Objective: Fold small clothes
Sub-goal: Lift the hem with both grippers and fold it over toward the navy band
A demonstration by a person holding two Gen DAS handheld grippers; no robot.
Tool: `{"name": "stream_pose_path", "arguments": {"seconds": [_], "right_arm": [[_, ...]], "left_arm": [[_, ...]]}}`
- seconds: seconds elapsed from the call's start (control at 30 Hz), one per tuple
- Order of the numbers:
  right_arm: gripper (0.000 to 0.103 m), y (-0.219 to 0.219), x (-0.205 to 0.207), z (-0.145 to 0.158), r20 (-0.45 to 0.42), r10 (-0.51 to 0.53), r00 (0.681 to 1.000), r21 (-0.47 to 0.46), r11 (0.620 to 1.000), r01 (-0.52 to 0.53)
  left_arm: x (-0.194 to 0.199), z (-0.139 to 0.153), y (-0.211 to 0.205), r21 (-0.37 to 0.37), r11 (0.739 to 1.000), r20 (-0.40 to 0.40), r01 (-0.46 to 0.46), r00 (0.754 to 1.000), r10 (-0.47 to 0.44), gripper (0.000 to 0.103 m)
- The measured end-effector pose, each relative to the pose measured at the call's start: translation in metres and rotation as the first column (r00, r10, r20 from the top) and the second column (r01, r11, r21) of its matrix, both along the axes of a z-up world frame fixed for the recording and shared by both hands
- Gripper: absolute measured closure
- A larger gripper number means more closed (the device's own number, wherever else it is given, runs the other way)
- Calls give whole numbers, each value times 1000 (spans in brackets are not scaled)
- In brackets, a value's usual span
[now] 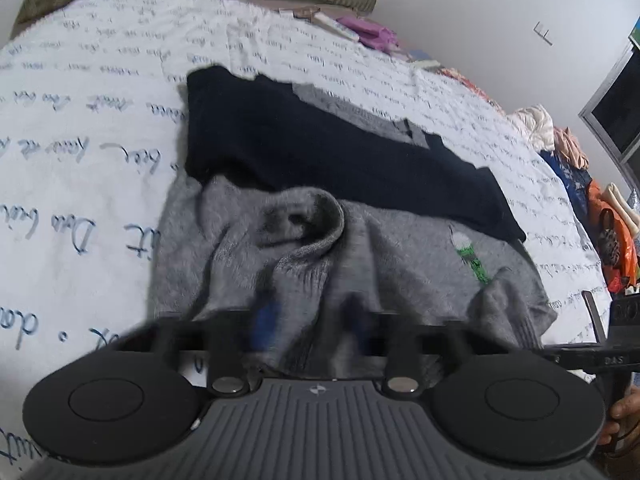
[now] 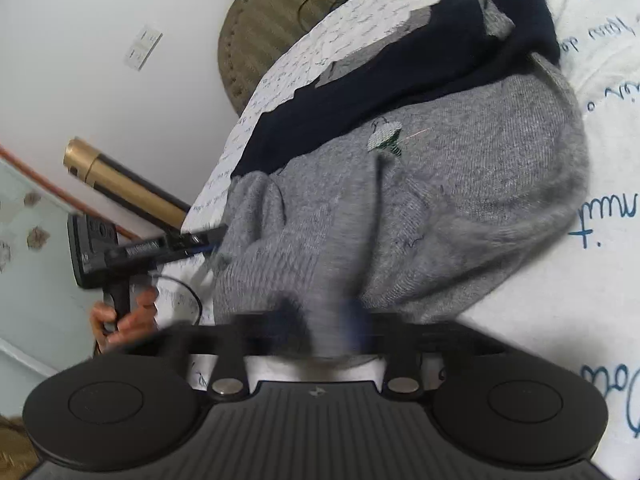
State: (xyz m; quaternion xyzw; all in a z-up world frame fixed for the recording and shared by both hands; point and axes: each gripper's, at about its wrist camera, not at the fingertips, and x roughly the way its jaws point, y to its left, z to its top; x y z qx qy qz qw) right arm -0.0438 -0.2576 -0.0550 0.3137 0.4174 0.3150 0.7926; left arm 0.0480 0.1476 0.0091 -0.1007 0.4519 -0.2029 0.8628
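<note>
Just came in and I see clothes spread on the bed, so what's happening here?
A person is folding a grey sweater on a white bedspread, a gripper in each hand. The left gripper and right gripper are both shut on the sweater's near edge. A dark navy garment lies across its far part.

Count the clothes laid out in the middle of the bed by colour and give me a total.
Grey sweater: 1
Dark navy garment: 1
Total: 2
A grey strip shows past the navy piece; whether it is a separate garment cannot be told. The heap at the bed's far edge is not counted.
</note>
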Motion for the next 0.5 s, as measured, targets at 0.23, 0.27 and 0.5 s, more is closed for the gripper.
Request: {"name": "stream_pose_path", "arguments": {"seconds": [0.23,0.27,0.5], "right_arm": [[94,-21,-13,14,48,-65,997,154,986,57],[94,-28,-16,21,64,-84,994,192,979,70],[94,-65,-19,53,134,-190,973,304,942,142]], "left_arm": [[-36,41,2,-24,1000,126,2,992,1,97],[-42,50,4,-41,999,151,-2,988,8,98],[-35,97,1,-112,991,243,-74,965,99,101]]}}
